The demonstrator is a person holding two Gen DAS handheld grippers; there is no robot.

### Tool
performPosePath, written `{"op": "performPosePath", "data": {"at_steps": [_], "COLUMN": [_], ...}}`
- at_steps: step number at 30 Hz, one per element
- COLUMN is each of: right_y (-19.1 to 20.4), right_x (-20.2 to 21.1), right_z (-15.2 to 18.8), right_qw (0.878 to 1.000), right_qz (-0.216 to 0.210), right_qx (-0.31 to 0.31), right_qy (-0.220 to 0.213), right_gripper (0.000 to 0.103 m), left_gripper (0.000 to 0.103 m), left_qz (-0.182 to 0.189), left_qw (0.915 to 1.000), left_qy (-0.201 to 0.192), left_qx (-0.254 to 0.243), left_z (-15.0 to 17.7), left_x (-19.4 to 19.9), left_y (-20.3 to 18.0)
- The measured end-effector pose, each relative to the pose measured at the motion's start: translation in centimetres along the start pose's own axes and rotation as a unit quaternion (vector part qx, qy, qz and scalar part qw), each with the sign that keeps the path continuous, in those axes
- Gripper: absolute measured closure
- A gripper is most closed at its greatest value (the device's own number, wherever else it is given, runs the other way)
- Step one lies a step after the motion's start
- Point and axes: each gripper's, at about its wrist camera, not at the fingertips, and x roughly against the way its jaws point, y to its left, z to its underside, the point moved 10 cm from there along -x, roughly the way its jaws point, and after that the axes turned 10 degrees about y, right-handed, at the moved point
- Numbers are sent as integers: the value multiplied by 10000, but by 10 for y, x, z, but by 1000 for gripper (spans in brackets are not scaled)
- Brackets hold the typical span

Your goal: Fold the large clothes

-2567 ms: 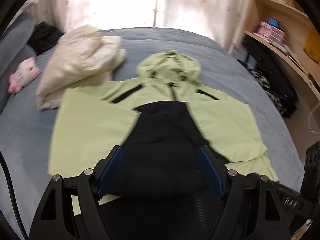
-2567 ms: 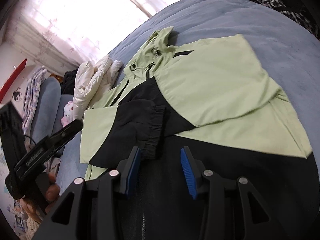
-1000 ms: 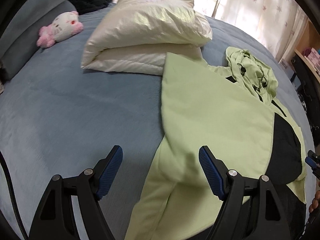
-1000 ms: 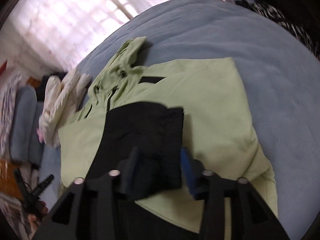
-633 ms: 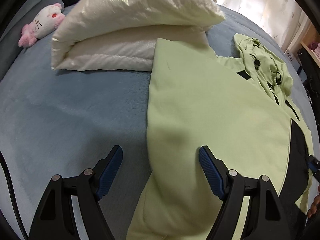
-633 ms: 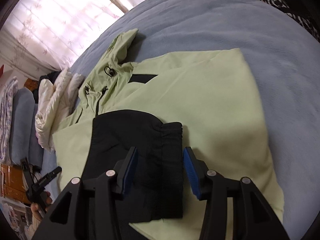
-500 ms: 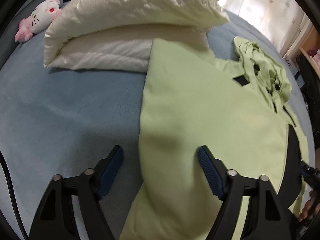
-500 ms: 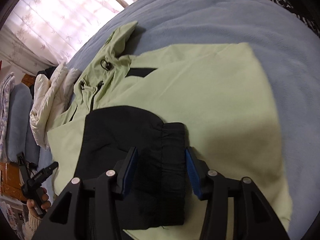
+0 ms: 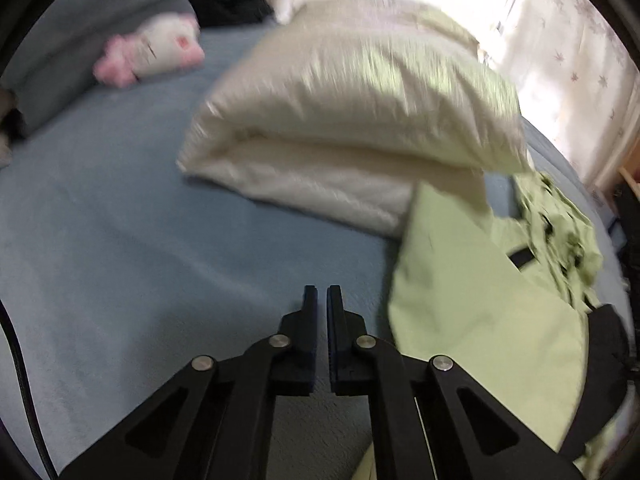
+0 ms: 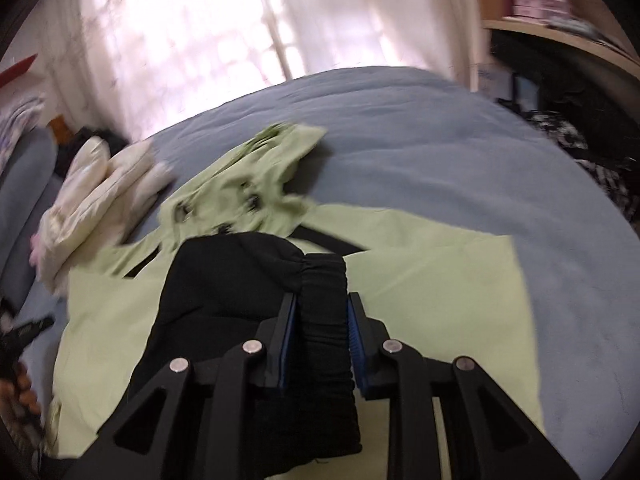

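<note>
A light green hooded jacket [image 10: 432, 280] with black panels lies spread on the blue bed; its hood [image 10: 256, 184] points to the window. In the left wrist view the jacket [image 9: 488, 320] lies at the right. My left gripper [image 9: 322, 296] is shut and empty over bare blue blanket, left of the jacket's edge. My right gripper [image 10: 320, 308] is closed on the black elastic sleeve cuff [image 10: 324, 280], which lies folded over the jacket's middle. Both views are blurred.
A folded cream down coat [image 9: 352, 120] lies beside the jacket's left shoulder. A pink and white plush toy [image 9: 156, 52] sits near the grey headboard. Curtains [image 10: 240, 20] hang behind the bed. Wooden shelves [image 10: 560, 20] stand at the right.
My left gripper has shut and moved left, off the green jacket onto bare blanket. My right gripper has closed on the black cuff and tilted up.
</note>
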Motion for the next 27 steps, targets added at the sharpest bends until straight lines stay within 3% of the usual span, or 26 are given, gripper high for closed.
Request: {"op": "performPosePath", "data": {"at_steps": [1,3,4,5,7,10,15,18,21,22,23,25,27], "right_y": [-6,-11,-13,-18,-25,-31,-29,-28,-29,-29,-29,-29,-26], "right_x": [-6,-15,-19,-23,-23,-18,-18,-21,-27,-29,-32,-35,-36], "right_z": [5,16,21,26,32,31,34,38,40,41,42,42,41], "right_qw": [9999,9989,9980,9962,9918,9870,9875,9880,9858,9847,9834,9818,9821], "right_qz": [-23,-164,-234,-346,-691,-1029,-1031,-1007,-1092,-1133,-1174,-1227,-1228], "right_qx": [-79,-156,-223,-362,-658,-915,-789,-686,-744,-788,-833,-904,-882], "right_qy": [132,409,547,718,849,832,891,952,1036,1065,1101,1134,1124], "right_gripper": [79,78,76,75,74,74,74,74,73,72,72,72,72], "left_gripper": [90,64,43,30,23,23,22,14,15,34,69,90,95], "left_qz": [191,403,454,512,724,975,674,676,713,780,868,859,587], "left_qw": [9997,9983,9979,9978,9966,9934,9944,9944,9945,9941,9933,9925,9955], "left_qy": [180,420,450,410,381,587,744,720,689,658,629,666,301], "left_qx": [4,20,32,37,2,-102,-333,-375,-339,-356,-427,-551,-686], "left_z": [4,5,4,1,-2,-7,-12,-17,-20,-21,-21,-19,-23], "left_x": [-5,-13,-15,-15,-16,-26,-52,-61,-63,-60,-56,-50,-35], "left_y": [-2,-10,-13,-16,-26,-44,-55,-61,-67,-68,-73,-79,-82]}}
